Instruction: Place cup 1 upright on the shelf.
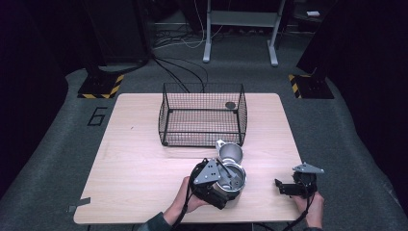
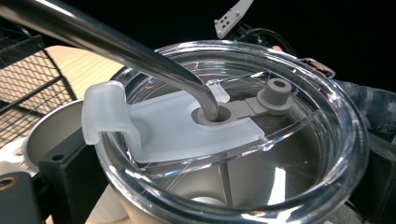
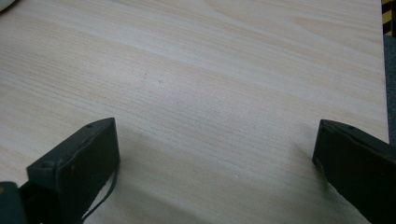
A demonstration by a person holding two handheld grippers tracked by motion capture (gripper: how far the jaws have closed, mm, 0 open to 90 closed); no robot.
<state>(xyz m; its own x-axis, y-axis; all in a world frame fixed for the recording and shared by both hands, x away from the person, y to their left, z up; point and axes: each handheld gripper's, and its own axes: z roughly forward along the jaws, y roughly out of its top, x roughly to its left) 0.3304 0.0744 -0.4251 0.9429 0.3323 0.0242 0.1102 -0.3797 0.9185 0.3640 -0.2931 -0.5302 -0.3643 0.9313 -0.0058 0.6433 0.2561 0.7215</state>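
Tumbler [image 1: 230, 179] sits on the table [image 1: 139, 159] near the front edge, just in front of a small steel cup [image 1: 230, 153] and the wire basket [image 1: 202, 115]: steel body, clear plastic lid [image 2: 299, 154] with a frosted slider tab [image 2: 154, 123], grey rubber grommet, and a bent steel straw [image 2: 116, 44] running through the lid hole. Left gripper [image 1: 214, 185] is up against the tumbler's left side, jaws around the body, apparently clamped on it. Right gripper [image 3: 215, 163] is well apart to the right, low over bare wood, jaws spread wide and holding nothing.
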